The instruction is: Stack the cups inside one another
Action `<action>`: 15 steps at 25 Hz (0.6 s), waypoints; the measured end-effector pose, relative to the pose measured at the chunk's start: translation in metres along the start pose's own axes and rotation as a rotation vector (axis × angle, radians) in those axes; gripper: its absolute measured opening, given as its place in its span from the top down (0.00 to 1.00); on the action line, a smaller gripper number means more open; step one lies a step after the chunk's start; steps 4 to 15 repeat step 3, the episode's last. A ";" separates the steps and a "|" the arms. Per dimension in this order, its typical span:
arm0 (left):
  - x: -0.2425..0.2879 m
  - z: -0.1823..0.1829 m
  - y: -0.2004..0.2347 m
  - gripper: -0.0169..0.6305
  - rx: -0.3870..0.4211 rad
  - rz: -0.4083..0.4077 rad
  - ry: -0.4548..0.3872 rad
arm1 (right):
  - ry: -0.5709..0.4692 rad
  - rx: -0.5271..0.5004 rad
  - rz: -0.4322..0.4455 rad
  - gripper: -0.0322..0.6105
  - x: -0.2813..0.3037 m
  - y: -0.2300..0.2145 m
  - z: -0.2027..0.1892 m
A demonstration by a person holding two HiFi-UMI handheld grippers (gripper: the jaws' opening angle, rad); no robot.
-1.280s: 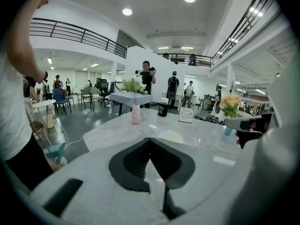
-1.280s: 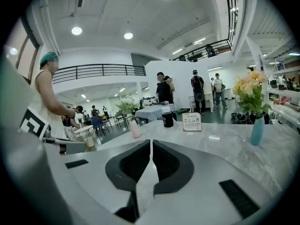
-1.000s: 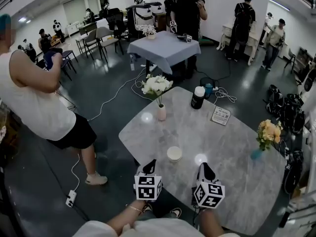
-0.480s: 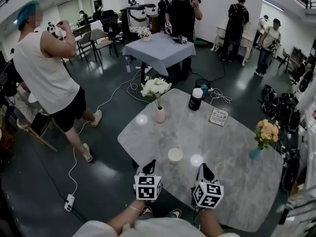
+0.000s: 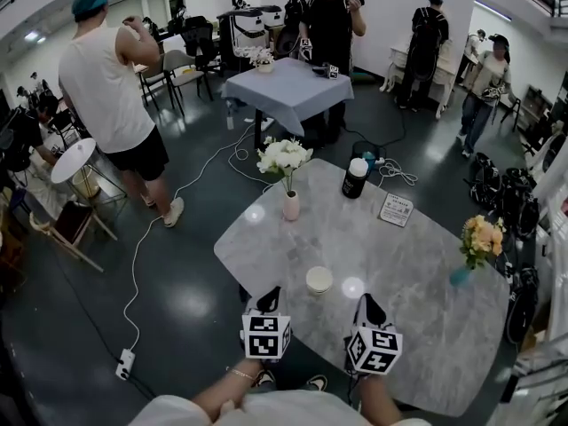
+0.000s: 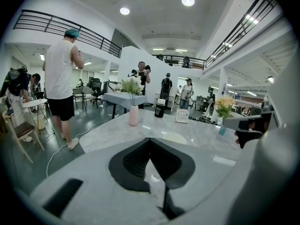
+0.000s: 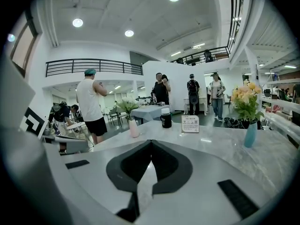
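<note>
Left gripper [image 6: 150, 139], right gripper [image 7: 151, 142], both fingers pressed together, empty, one cup stack [image 5: 319, 280] ahead between them, cup number unclear

Open tabletop [image 5: 390, 273] fwd to cups [image 5: 318, 280]

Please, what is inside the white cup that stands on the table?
The cup shows only a pale interior from above, with nothing sticking out. Whether another cup sits nested within it is too small to tell.
</note>
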State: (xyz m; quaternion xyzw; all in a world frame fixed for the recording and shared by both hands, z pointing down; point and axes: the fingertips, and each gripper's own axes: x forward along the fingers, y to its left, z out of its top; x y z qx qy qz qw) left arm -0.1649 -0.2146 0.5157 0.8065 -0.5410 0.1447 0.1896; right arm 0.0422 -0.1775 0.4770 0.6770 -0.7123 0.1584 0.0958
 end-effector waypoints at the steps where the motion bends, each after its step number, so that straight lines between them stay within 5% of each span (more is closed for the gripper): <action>1: 0.000 -0.001 0.001 0.98 0.000 0.000 0.001 | 0.001 0.000 0.000 0.94 0.000 0.001 0.000; 15: -0.001 -0.002 0.003 0.98 0.001 0.000 0.003 | 0.002 -0.001 -0.001 0.94 -0.001 0.003 -0.001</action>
